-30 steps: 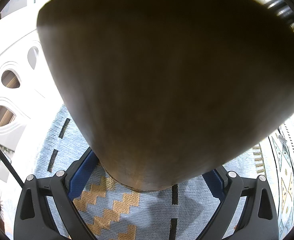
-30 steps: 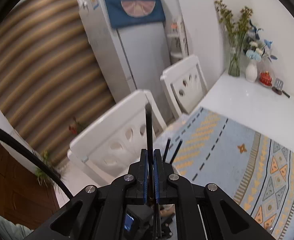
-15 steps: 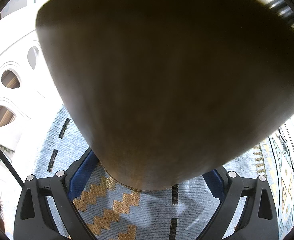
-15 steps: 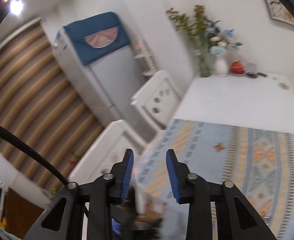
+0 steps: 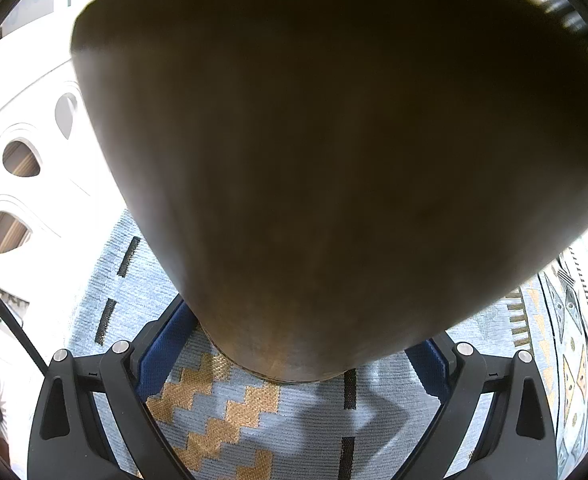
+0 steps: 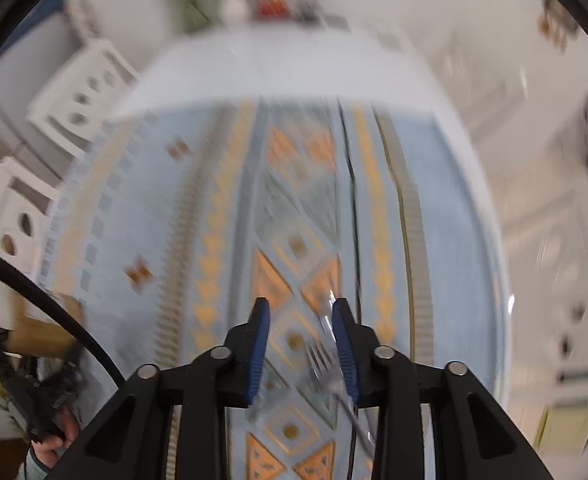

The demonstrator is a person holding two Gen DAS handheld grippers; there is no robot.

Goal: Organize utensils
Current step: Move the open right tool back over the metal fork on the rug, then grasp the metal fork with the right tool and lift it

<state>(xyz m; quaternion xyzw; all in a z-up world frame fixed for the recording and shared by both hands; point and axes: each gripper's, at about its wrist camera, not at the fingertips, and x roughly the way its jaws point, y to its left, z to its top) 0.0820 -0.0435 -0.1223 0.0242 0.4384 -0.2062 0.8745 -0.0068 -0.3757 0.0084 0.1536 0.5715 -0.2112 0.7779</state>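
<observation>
A brown rounded holder fills most of the left wrist view. My left gripper is shut on its narrow base, one blue pad against each side, just above the blue patterned cloth. In the blurred right wrist view my right gripper points down at the cloth. It is open: its jaws opened from shut and have just been closing a little, with nothing gripped. A metal fork lies on the cloth below, close to the right finger. A thin dark stick lies further along the cloth.
White chairs with cut-out backs stand along the table's left side. A vase with flowers and small items are at the far end. A person's hand shows at the lower left.
The right gripper let go of a thin black stick, opened, then swung down and across to point at the cloth over the fork. The left gripper and holder have not moved.
</observation>
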